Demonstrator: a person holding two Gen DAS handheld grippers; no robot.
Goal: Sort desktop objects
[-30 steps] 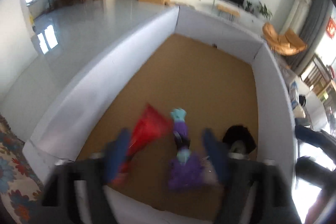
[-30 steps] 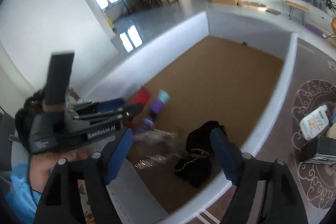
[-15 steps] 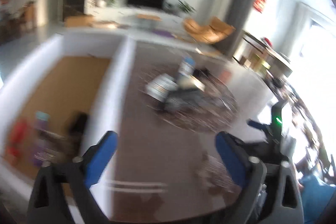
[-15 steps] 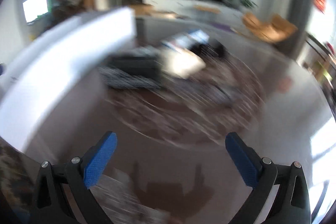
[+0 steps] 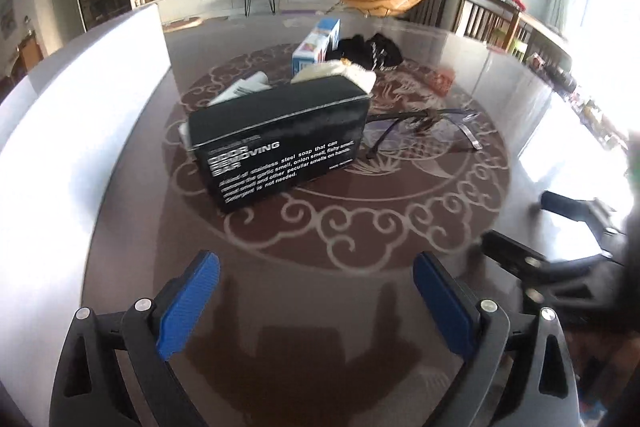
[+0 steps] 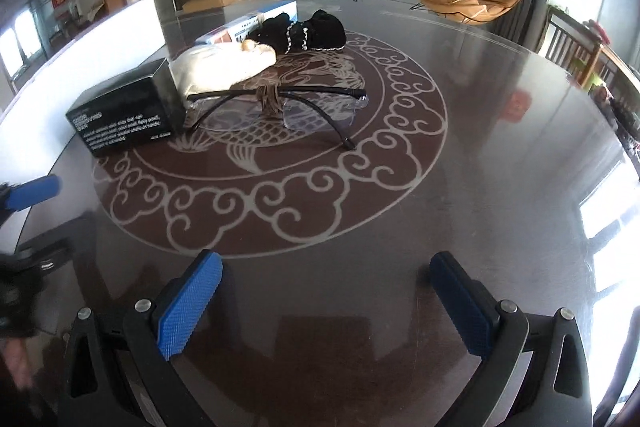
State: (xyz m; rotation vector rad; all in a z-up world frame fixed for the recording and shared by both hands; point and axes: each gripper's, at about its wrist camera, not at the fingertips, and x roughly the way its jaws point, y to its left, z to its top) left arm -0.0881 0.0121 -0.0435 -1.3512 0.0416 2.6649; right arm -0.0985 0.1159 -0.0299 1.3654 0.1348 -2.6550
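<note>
On a dark round table with a pale swirl pattern lies a black soap box. Behind it rest a cream cloth pouch, a black beaded pouch and a blue-and-white carton. Black-framed glasses lie open to the right of the box. My left gripper hovers open short of the box with nothing between its fingers. My right gripper is open and empty too, short of the glasses.
A white-walled bin borders the table on the left. The right gripper's body shows at the right edge of the left wrist view; a blue finger of the left gripper shows at the right wrist view's left edge.
Both grippers swung away from the white-walled bin holding toys and a black pouch, over to the round table, and opened wider. Both views are now sharp.
</note>
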